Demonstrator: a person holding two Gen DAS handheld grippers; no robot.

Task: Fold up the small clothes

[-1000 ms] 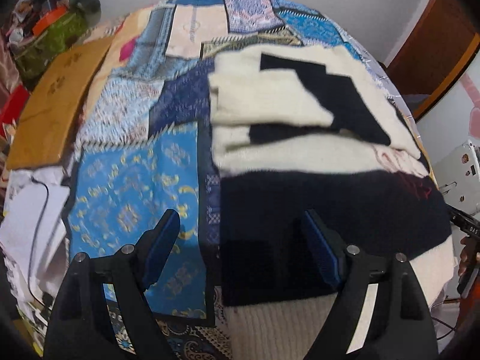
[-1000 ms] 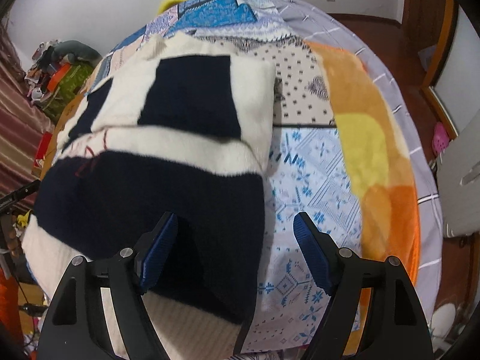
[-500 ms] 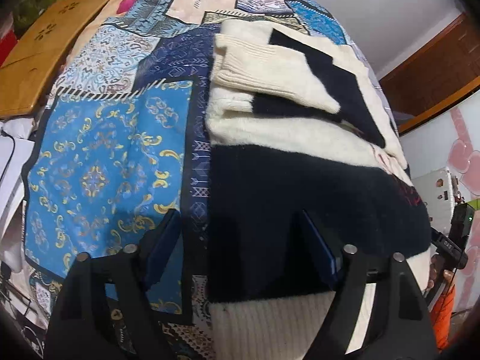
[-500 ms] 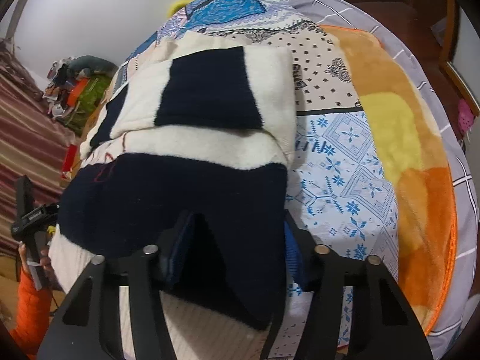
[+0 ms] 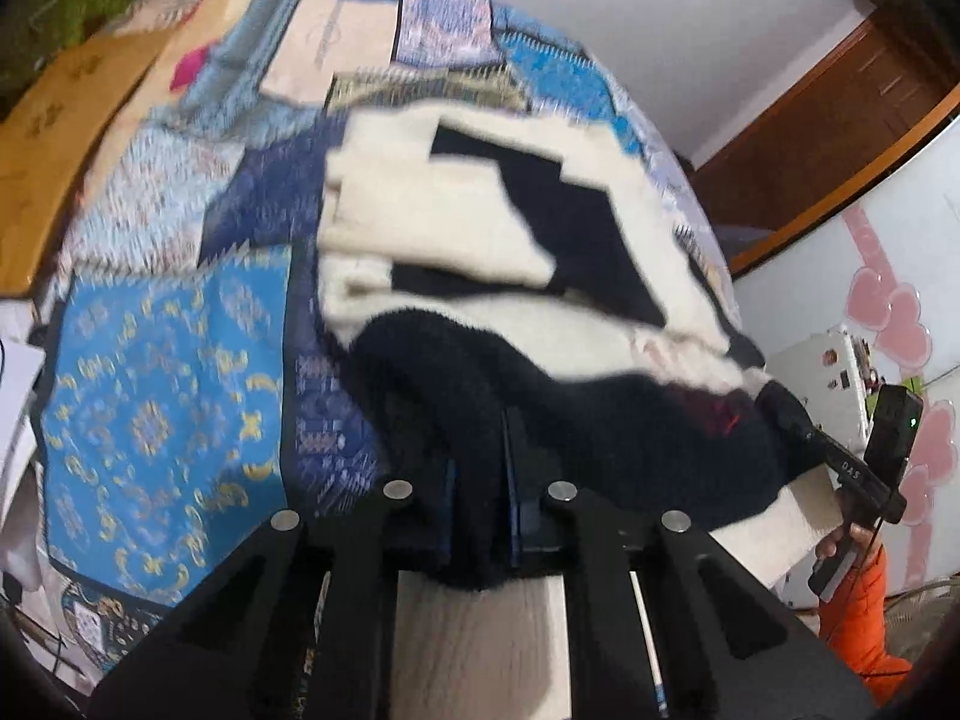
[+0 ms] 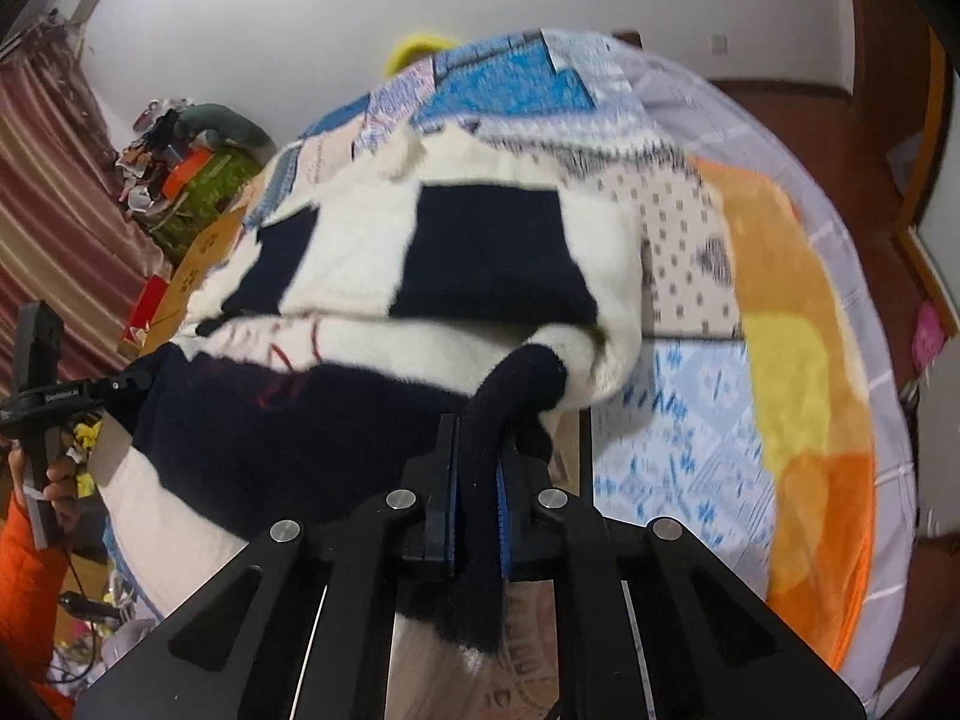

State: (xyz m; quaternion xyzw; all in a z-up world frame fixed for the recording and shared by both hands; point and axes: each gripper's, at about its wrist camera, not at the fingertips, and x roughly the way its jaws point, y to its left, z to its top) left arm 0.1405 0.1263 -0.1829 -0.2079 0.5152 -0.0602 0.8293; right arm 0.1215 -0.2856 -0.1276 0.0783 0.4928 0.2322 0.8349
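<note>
Now — both jaws on sweater (image 5: 456,396)

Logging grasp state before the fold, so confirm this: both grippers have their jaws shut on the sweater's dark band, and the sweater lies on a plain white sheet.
Not quite. The left gripper and right gripper are each shut on the sweater at its dark band, but it lies on a patchwork quilt of blue patterned squares, as the left wrist view shows.

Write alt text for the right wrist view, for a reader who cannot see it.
The right hand-held gripper is shut on the dark edge of a black-and-cream sweater lying on a patchwork bedspread. An orange blanket lies to the right.
</note>
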